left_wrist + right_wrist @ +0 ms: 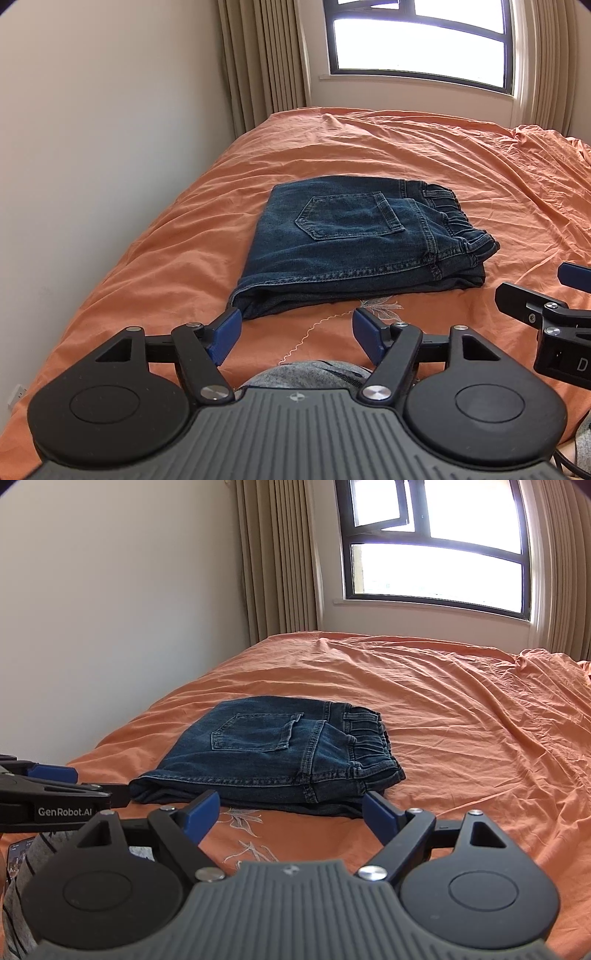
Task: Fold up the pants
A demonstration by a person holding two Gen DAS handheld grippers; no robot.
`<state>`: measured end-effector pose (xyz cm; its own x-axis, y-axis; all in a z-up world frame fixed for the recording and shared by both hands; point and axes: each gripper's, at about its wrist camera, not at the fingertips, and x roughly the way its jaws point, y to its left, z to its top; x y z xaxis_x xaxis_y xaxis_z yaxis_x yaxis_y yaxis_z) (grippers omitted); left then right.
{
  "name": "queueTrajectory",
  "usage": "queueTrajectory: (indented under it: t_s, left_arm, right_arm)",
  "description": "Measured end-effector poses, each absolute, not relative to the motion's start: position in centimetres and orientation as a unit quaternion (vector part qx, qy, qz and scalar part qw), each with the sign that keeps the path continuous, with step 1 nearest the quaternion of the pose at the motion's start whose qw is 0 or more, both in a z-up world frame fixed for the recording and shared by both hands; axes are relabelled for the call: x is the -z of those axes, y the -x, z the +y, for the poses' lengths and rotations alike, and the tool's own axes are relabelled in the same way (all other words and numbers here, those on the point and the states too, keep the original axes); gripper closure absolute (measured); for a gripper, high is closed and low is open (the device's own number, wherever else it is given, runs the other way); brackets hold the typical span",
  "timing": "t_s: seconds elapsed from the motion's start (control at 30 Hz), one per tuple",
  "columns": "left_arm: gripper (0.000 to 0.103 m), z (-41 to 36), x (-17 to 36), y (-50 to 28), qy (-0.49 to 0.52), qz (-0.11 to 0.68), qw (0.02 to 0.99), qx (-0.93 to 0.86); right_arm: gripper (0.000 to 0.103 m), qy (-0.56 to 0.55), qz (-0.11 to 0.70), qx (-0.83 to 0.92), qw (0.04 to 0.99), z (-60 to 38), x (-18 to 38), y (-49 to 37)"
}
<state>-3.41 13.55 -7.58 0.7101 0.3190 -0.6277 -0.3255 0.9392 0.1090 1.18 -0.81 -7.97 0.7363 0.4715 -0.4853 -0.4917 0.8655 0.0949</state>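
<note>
Dark blue jeans (pixel 354 240) lie folded into a compact stack on the orange bed sheet (pixel 461 158), back pocket up, elastic waistband to the right. They also show in the right wrist view (pixel 269 753). My left gripper (pixel 295 332) is open and empty, held just short of the jeans' near edge. My right gripper (pixel 291 810) is open and empty, also just short of the near edge. Each gripper shows at the side of the other's view.
A white wall (pixel 92 166) runs along the bed's left side. Beige curtains (pixel 262 59) and a window (pixel 421 40) stand behind the bed's far end. The sheet is rumpled at the far right (pixel 535 672). Grey clothing (pixel 303 373) shows under the left gripper.
</note>
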Motion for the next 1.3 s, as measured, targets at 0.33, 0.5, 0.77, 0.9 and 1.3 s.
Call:
queueTrajectory:
  t_s: [0.33, 0.5, 0.77, 0.9, 1.3]
  left_arm:
    - [0.022, 13.35, 7.32, 3.27, 0.004, 0.339, 0.926, -0.169]
    - [0.022, 13.35, 7.29, 3.22, 0.004, 0.339, 0.925, -0.169]
    - [0.022, 13.23, 7.32, 3.22, 0.007, 0.339, 0.926, -0.165]
    - [0.022, 13.22, 7.31, 3.24, 0.008, 0.339, 0.926, -0.165]
    - [0.022, 12.89, 7.22, 3.26, 0.011, 0.339, 0.926, -0.163]
  right_arm:
    - [0.022, 0.019, 0.255, -0.258, 0.932, -0.98, 7.87, -1.13]
    - [0.022, 0.021, 0.254, -0.258, 0.932, -0.94, 7.86, -1.02]
    - [0.022, 0.019, 0.258, -0.253, 0.932, -1.06, 7.87, -1.04]
    - [0.022, 0.02, 0.257, -0.252, 0.933, -1.04, 7.77, -1.01]
    - [0.022, 0.016, 0.256, -0.254, 0.933, -1.18, 7.54, -0.88]
